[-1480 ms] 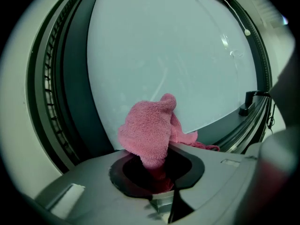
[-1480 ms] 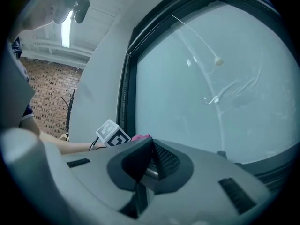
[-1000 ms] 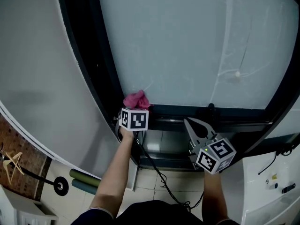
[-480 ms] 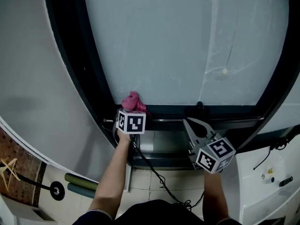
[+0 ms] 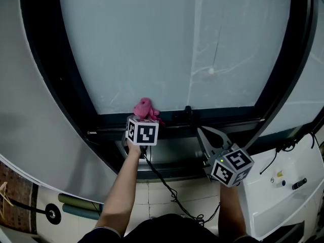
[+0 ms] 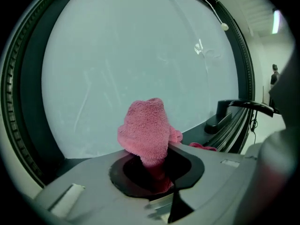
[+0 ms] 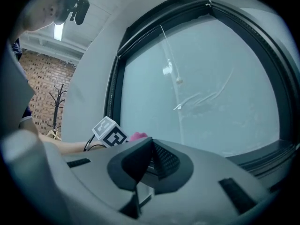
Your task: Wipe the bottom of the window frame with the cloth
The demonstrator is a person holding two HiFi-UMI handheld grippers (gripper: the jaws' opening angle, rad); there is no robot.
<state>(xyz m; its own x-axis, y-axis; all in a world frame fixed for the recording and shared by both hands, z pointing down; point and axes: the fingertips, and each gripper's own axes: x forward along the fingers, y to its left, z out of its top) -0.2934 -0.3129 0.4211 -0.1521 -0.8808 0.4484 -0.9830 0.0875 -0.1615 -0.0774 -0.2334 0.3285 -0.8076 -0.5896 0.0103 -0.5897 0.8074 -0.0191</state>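
One pink cloth (image 6: pixel 145 128) sits clamped in the closed left claw (image 6: pixel 157 172), bunched at the bottom of the window frame (image 5: pixel 223 116), near its single black handle (image 5: pixel 188 113). The right claw (image 5: pixel 205 134) has its two jaws together on nothing, just below the frame.

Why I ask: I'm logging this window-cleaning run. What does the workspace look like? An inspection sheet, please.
Surface: dark bottom rail of the window frame, below a streaked frosted pane.
Job's things: pink cloth bunched at the rail's left part; whether it touches the rail cannot be told.
Clutter: only a black handle on the rail.
Grippers: left gripper shut on the pink cloth; right gripper shut, empty, apart from the cloth.
Cables: black cable hangs from the left gripper; second cable by the white unit.
Surroundings: white unit lower right, tiled floor, two rolls lower left.
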